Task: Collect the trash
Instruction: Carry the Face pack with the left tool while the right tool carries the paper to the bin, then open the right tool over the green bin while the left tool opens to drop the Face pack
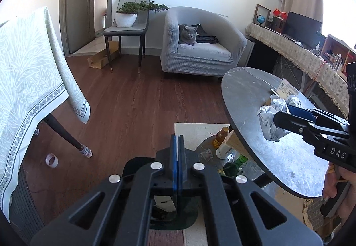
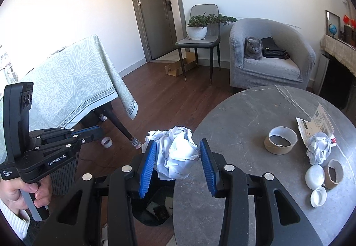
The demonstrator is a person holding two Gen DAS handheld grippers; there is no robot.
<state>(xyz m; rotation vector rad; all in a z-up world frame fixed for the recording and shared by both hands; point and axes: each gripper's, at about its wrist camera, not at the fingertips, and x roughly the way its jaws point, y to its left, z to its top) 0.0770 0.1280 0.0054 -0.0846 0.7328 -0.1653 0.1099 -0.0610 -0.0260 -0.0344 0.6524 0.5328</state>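
At lower center we see our right claw (image 2: 177, 164) clamped on a crumpled paper ball (image 2: 178, 152) beside the gray tabletop (image 2: 244, 117). Our left claw (image 1: 177, 141) is pressed shut, empty, above a dark bin (image 1: 173, 214).

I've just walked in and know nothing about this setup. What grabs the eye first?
Right up front, the right tool with blue pads grips a crumpled white paper ball at the edge of the round grey marble table. Behind, a grey cat sits in the grey tub armchair. More scraps wait on the table, including a torn cardboard tape core.
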